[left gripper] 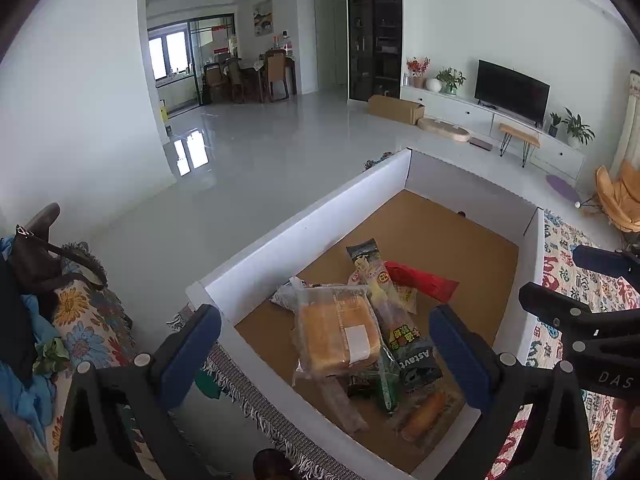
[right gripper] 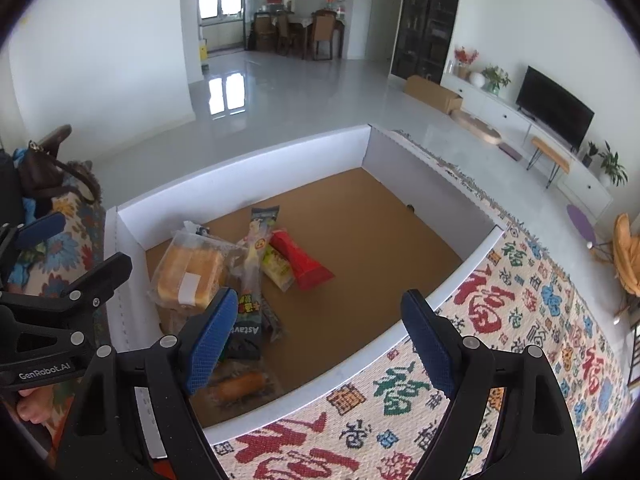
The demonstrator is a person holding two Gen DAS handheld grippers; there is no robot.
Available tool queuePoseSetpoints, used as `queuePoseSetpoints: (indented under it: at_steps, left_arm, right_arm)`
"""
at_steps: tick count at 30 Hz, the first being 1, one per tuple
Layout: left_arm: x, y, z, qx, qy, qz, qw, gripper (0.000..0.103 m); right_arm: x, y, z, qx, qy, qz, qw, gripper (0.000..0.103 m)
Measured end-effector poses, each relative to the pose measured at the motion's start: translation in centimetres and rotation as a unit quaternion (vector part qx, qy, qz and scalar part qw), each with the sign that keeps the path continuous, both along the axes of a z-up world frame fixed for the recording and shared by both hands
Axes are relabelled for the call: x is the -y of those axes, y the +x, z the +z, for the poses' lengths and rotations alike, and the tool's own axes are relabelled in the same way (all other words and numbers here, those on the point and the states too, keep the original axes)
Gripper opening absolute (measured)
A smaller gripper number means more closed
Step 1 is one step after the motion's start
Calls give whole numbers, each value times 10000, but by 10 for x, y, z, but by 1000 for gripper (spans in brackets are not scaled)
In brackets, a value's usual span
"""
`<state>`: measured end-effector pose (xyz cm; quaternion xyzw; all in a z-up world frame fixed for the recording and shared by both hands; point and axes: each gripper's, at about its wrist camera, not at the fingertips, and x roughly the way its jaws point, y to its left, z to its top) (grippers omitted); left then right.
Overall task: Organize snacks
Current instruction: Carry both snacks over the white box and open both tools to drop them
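A white-walled cardboard box (left gripper: 280,236) (right gripper: 240,168) with a brown floor holds several snack packets. A clear-wrapped bread loaf (left gripper: 336,332) (right gripper: 188,272) lies on top, beside a dark Astavi packet (left gripper: 416,352) (right gripper: 248,320), a red packet (left gripper: 424,280) (right gripper: 300,260), a yellow-green packet (right gripper: 276,266) and a sausage bun pack (left gripper: 424,412) (right gripper: 240,386). My left gripper (left gripper: 324,344) is open above the loaf, holding nothing. My right gripper (right gripper: 316,340) is open above the box's near wall, empty. Each gripper shows in the other's view, right (left gripper: 592,300), left (right gripper: 60,280).
The box rests on a patterned blanket (right gripper: 520,320) with red and green characters. A floral cloth (left gripper: 88,320) and a brown bag (left gripper: 40,256) lie to the left. Beyond is a grey tiled floor, a TV (left gripper: 512,90) on a white cabinet and a cardboard carton (left gripper: 396,108).
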<state>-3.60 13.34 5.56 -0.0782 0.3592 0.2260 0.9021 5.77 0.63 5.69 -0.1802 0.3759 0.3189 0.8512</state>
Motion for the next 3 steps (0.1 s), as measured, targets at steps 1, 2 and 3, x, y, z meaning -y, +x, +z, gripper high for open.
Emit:
queuePoseSetpoints:
  at_steps: [1,2,3]
  left_arm:
    - [0,0,0,-19,-7,8,10000,103]
    - [1,0,-1,-30,-18,-5,10000,103]
    - [2,0,-1,-13,-10,-10,10000,103]
  right_arm:
    - [0,0,0,-9,0,9,10000,86]
    - [-1,-1,-1,-16,3,18,10000,86]
    - [-1,-1,-1,-20,2,30,10000,86]
